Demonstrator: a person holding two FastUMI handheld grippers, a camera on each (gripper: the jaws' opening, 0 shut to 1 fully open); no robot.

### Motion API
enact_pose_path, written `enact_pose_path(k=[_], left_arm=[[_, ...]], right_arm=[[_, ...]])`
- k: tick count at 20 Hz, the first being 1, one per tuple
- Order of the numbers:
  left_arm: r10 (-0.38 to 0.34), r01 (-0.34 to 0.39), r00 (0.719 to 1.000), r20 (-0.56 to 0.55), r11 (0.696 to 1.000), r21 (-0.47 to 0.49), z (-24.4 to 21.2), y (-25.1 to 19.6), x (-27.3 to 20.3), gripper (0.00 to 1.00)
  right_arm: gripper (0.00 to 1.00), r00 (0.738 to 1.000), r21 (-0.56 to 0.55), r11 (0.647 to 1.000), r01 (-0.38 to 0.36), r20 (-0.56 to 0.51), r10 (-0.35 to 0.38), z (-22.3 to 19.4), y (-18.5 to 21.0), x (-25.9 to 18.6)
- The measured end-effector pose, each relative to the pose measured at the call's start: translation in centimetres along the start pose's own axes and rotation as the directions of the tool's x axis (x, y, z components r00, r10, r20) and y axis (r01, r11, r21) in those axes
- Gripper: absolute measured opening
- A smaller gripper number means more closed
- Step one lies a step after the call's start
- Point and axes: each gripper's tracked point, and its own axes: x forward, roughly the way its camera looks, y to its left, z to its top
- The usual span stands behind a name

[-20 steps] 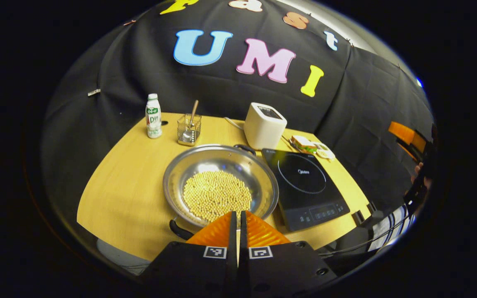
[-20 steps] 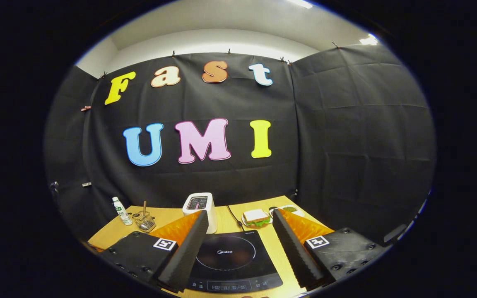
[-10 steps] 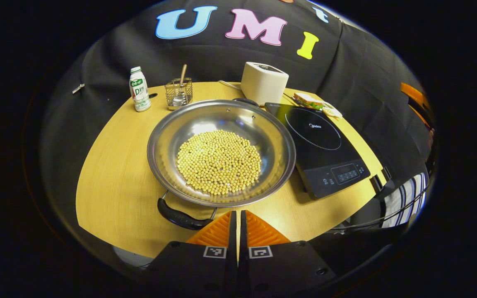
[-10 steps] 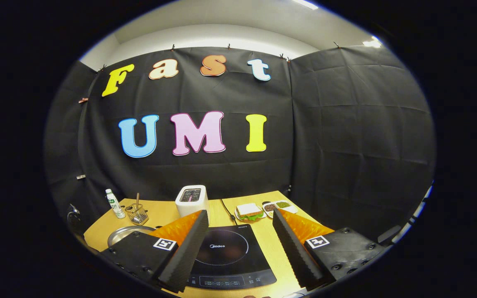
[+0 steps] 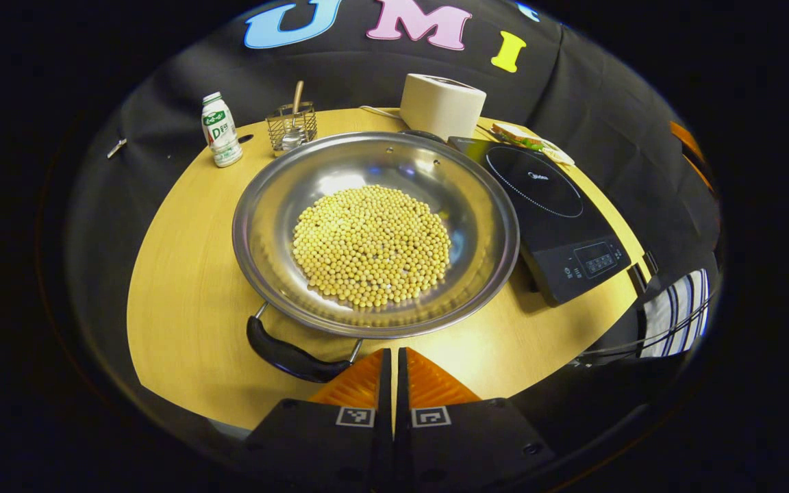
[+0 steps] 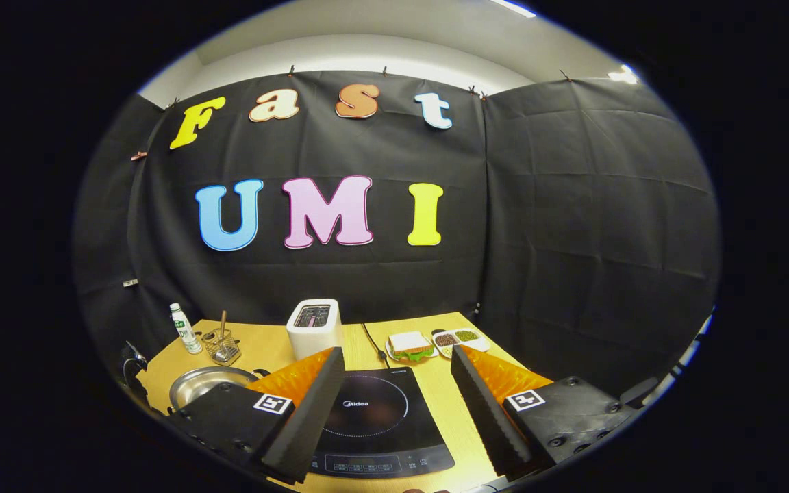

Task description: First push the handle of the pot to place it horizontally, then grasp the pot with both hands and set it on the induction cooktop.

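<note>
Lining up my clenched, empty left gripper [image 5: 394,363], I see the pot [image 5: 375,233] dead ahead, its black handle [image 5: 285,352] just left of my tips; right gripper [image 6: 394,404] gapes over the cooktop [image 6: 374,421].

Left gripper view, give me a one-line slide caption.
Closed left tool hovers near the black handle of a steel pot of soybeans, beside the cooktop.

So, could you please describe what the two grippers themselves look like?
The left tool and the right tool match: black bodies carrying small square black-and-white markers, with wedge-shaped orange fingers; the right tool's fingers show ribbed black pads on their inner faces.
</note>
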Motion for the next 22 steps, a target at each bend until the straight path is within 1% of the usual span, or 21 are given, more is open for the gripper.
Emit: enact_pose_path(k=[5,7,10,14,18,22], left_arm=[[0.051,-0.05,0.999,0.004,0.999,-0.02,0.9,3.2,-0.1,0.05],[0.064,-0.064,0.998,0.001,0.998,-0.015,1.3,4.4,-0.1,0.05],[0.108,-0.108,0.994,-0.01,0.994,-0.003,1.6,7.0,-0.2,0.05],[0.132,-0.133,0.991,-0.007,0.989,-0.064,2.2,9.9,-0.3,0.05],[0.169,-0.168,0.986,0.001,0.981,-0.1,3.1,12.9,-0.3,0.05],[0.192,-0.186,0.981,0.02,0.967,-0.174,4.5,16.0,-0.1,0.05]], right_arm=[[0.98,1.0,-0.009,1.0,-0.01,-0.014,0.01,-0.4,0.9,0.4],[0.98,1.0,-0.016,1.0,-0.014,-0.006,0.014,-0.2,1.3,0.4],[0.98,1.0,-0.028,0.999,-0.019,-0.004,0.019,-0.1,1.9,0.7],[0.98,0.999,-0.033,0.999,-0.027,-0.021,0.026,-0.6,2.8,1.3],[0.98,0.999,-0.029,0.999,-0.038,-0.026,0.037,-0.6,3.6,1.6],[0.98,0.999,-0.033,0.999,-0.038,-0.03,0.037,-0.5,4.0,1.9]])
